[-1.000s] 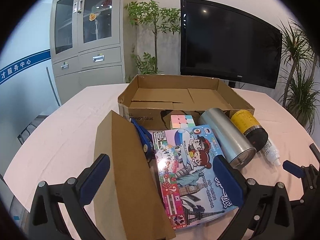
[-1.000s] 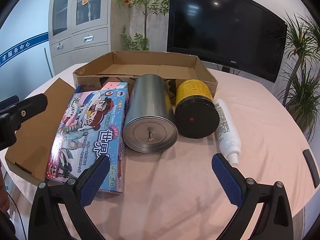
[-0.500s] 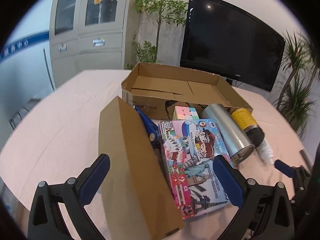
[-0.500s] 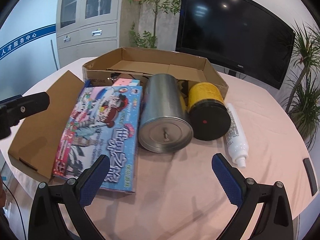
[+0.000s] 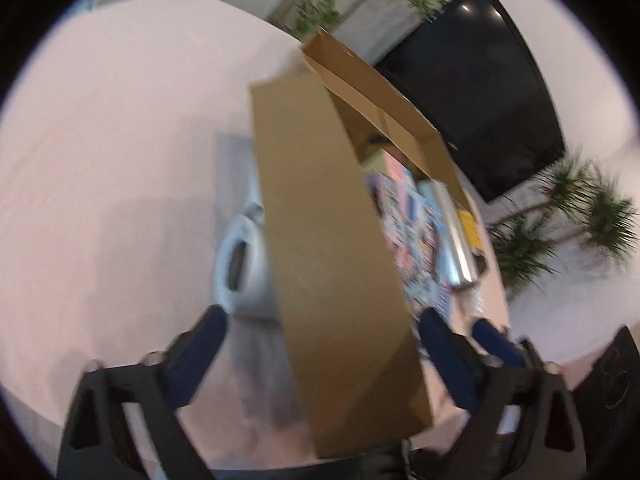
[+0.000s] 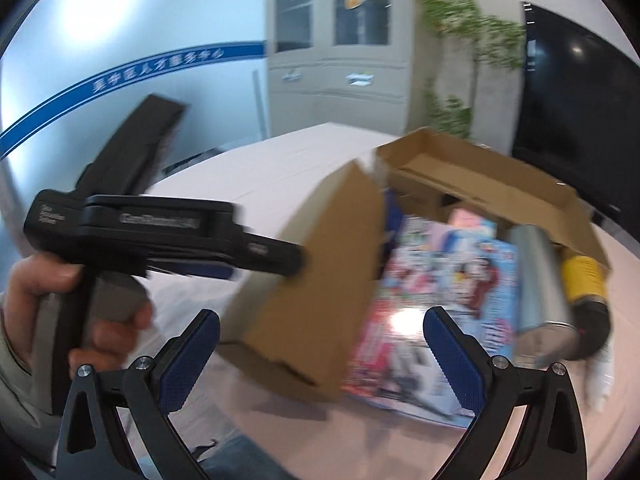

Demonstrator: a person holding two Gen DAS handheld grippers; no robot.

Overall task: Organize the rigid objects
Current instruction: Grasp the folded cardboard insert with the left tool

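A round desk [image 6: 276, 168] with a pale pink cover carries everything; behind it stand a grey cabinet [image 6: 340, 32], leafy plants [image 6: 468, 36] and a dark screen [image 5: 480, 92]. An open carton [image 6: 480, 176] lies on the desk, its long flap [image 5: 340, 264] raised between the wide-open fingers of the left hand-held gripper [image 5: 320, 344], though contact is blurred. Past the flap lie a colourful box [image 6: 440, 288], a steel can [image 6: 540, 276], a yellow jar [image 6: 584, 280] and a white bottle [image 6: 600, 376]. The right hand-held gripper [image 6: 320, 352] gapes empty above the flap's near end
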